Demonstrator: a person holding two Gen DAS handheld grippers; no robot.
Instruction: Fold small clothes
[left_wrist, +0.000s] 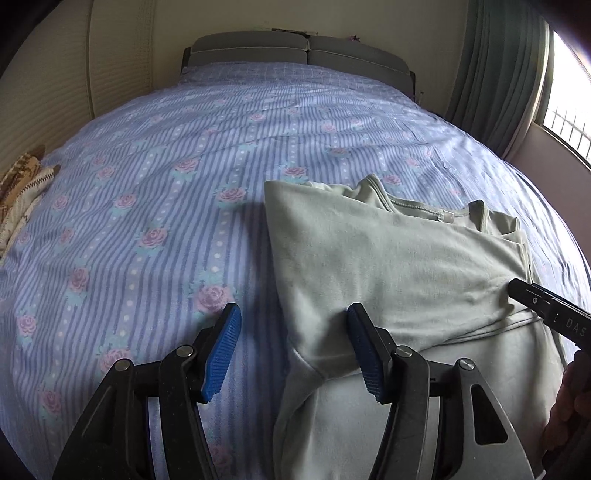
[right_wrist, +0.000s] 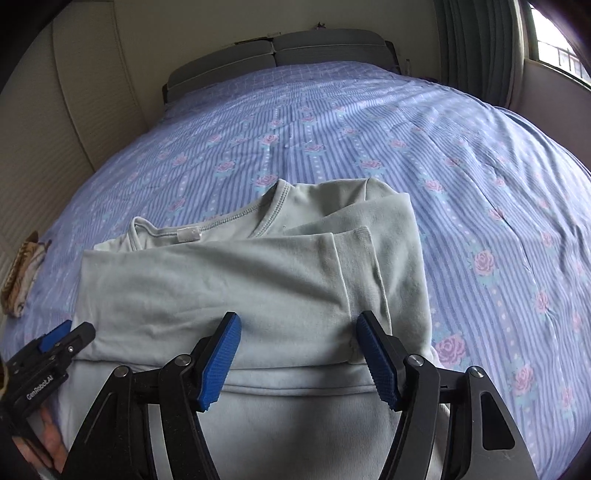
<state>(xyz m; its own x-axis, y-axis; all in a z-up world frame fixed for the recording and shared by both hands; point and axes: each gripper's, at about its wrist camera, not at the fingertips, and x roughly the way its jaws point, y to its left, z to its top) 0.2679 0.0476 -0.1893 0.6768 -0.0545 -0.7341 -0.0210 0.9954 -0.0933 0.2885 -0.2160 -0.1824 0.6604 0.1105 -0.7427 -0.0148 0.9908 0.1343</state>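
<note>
A pale green shirt (left_wrist: 399, 258) lies partly folded on the bed, neck opening away from me; it also shows in the right wrist view (right_wrist: 229, 273). My left gripper (left_wrist: 293, 321) is open over the shirt's left edge, one blue pad above the sheet, the other above the cloth. It appears at the lower left of the right wrist view (right_wrist: 62, 338). My right gripper (right_wrist: 299, 328) is open above the shirt's folded sleeve and near hem, holding nothing. One of its fingers (left_wrist: 546, 306) enters the left wrist view from the right.
The bed has a blue striped sheet with pink roses (left_wrist: 166, 192). A brown and white patterned cloth (left_wrist: 22, 188) lies at the left edge. A grey headboard (left_wrist: 299, 51) stands at the far end. Curtains and a window (left_wrist: 565, 92) are on the right.
</note>
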